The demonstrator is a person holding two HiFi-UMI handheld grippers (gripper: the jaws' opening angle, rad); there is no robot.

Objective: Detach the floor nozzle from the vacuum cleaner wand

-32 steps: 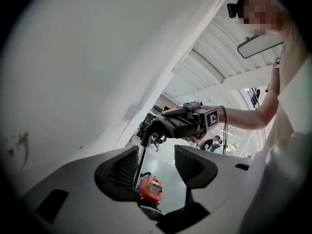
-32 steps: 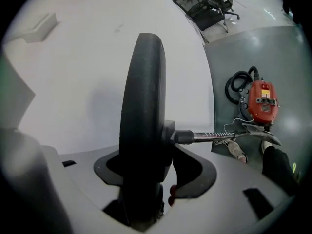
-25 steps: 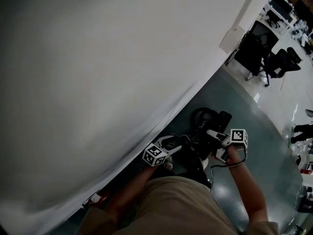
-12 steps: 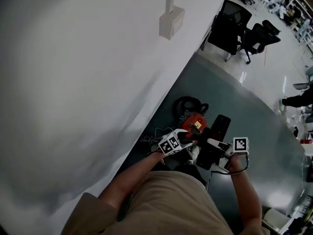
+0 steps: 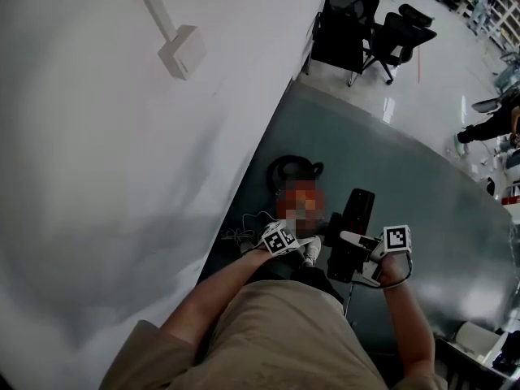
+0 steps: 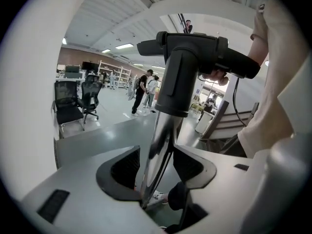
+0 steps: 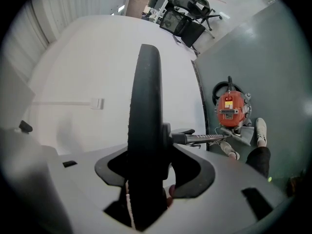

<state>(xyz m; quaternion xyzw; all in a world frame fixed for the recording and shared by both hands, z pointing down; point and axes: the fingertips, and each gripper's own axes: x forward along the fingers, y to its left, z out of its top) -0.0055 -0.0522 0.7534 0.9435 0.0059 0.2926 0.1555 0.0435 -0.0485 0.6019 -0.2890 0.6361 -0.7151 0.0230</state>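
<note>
Head view: white painted wall (image 5: pixel 122 177) fills the left and upper left. A white plastic wall box (image 5: pixel 183 51) sits on it, upper left. Pair of black mesh office chairs (image 5: pixel 345 10) at top, right of centre, behind the grey-green floor covering (image 5: pixel 422 185). Black coiled hose (image 5: pixel 291 167) at centre, at the wall's foot. Flat black plastic floor nozzle (image 5: pixel 356 226) below and right of the hose. Right gripper (image 5: pixel 357 252) at its near end, left gripper (image 5: pixel 307 249) just left of it.

Left gripper view: chrome metal wand tube (image 6: pixel 158 140) between the jaws, rising to the nozzle at upper centre.

Right gripper view: nozzle edge-on between the jaws, wand running right from it. Red plastic canister vacuum body (image 7: pixel 230 108) at right middle, white shoe (image 7: pixel 261 130) just right of it.
</note>
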